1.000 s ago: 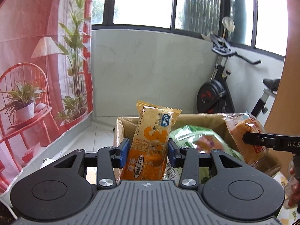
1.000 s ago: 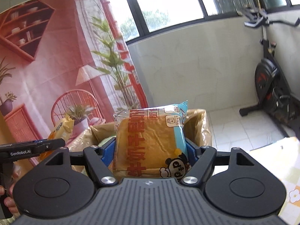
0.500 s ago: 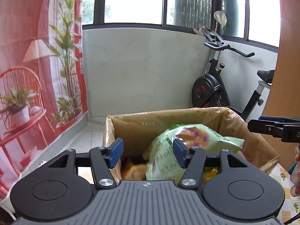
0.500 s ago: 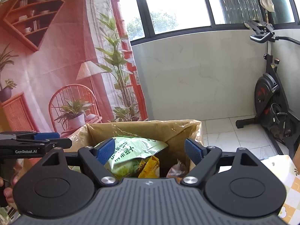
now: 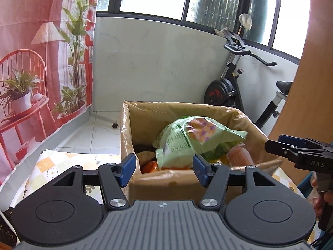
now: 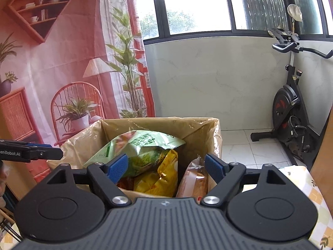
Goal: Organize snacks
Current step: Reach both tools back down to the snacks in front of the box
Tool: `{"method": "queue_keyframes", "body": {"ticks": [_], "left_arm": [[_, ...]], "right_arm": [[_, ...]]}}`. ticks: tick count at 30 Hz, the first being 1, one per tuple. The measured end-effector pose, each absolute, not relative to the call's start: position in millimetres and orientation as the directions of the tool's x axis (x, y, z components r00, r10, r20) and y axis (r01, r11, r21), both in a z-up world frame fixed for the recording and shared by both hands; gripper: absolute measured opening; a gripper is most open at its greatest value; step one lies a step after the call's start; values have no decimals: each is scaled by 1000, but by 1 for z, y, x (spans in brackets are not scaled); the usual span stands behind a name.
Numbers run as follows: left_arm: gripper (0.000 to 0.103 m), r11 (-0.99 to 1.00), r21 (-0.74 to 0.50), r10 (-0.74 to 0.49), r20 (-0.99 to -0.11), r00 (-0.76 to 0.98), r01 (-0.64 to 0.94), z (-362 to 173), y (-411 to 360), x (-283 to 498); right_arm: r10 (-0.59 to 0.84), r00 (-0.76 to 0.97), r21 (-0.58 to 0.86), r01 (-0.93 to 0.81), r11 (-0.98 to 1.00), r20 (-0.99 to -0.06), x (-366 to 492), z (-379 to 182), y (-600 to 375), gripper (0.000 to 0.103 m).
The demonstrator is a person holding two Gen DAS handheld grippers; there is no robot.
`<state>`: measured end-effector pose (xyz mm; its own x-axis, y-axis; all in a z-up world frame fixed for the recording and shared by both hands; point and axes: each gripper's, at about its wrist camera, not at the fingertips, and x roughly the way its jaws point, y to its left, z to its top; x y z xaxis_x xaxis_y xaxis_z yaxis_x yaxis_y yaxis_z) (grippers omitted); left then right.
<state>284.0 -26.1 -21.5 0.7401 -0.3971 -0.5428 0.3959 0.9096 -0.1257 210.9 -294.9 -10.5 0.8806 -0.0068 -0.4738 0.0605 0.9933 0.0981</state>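
Cardboard box (image 5: 166, 184) sits overfilled; my left gripper (image 5: 164, 169) jaws are opening, right gripper (image 6: 166, 167) spread, both empty, so the green bag (image 5: 193, 139) may slide out.

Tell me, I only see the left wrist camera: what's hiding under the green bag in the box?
Observer: The right wrist camera shows a crinkly yellow bag lying under the green bag.
Operator: Is there bread too?
Observer: Yes, a bread packet stands against the right wall of the box.
Operator: Are the right tongs holding anything?
Observer: No, the right tongs are open, with nothing gripped between them.
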Motion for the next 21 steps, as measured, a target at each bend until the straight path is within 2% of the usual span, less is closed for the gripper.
{"method": "queue_keyframes", "body": {"ticks": [9,13,21], "left_arm": [[65,906,-105,-399,-536,744,410,-41,-17,248],[65,905,-159,-412,-561,718,394,-60,-8,239],[65,925,-158,-366,-611,702,345,-103,-7,234]], "right_arm": [[-18,895,74,57,996,-445,178,-19,-271,83],[-15,900,47,39,998,-437,166,-31,-258,83],[16,852,77,28,997,-523,164,-73,-245,76]]}}
